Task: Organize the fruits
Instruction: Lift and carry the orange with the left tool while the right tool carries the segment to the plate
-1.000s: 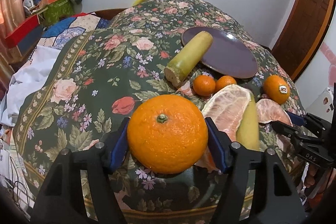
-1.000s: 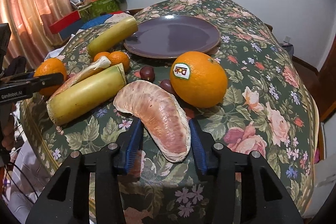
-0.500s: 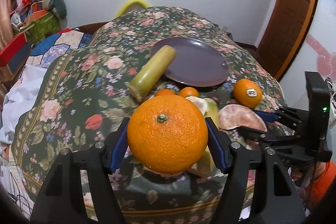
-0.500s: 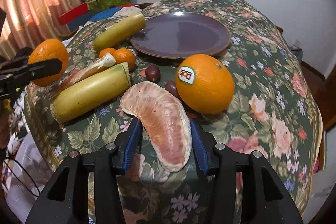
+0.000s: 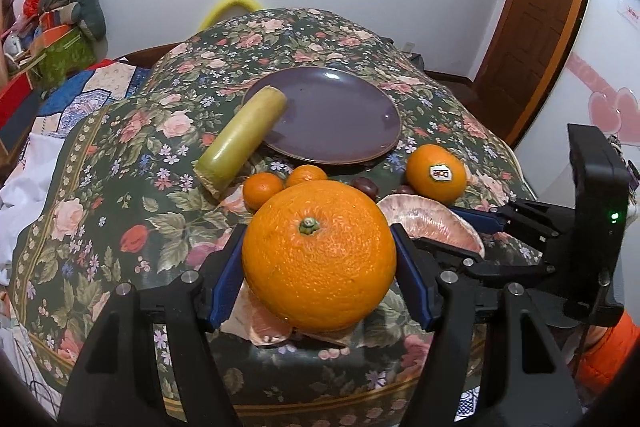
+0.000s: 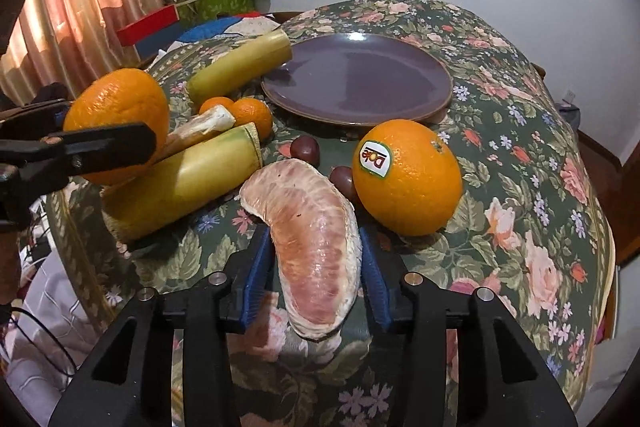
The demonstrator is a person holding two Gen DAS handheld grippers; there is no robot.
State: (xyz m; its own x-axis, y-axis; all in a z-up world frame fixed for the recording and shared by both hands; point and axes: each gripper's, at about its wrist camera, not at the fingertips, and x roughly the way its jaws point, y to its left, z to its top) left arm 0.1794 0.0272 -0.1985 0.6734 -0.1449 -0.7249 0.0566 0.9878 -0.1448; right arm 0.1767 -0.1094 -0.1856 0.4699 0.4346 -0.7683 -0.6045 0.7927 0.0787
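Note:
My left gripper is shut on a large orange and holds it in the air above the near table edge. In the right wrist view that orange hangs at the left. My right gripper straddles a peeled pink pomelo segment. Its jaws are closing and the blue pads touch the segment's sides. A purple plate lies behind, with nothing inside it. An orange with a sticker sits to the right of the segment.
One yellow-green stalk piece leans on the plate's left rim, and another lies by the pomelo segment. Two small mandarins and dark round fruits sit between them. The floral table drops off close in front.
My left gripper has carried the large orange to the right and a little up, over the fruit pile. My right gripper has narrowed onto the pomelo segment and barely moved.

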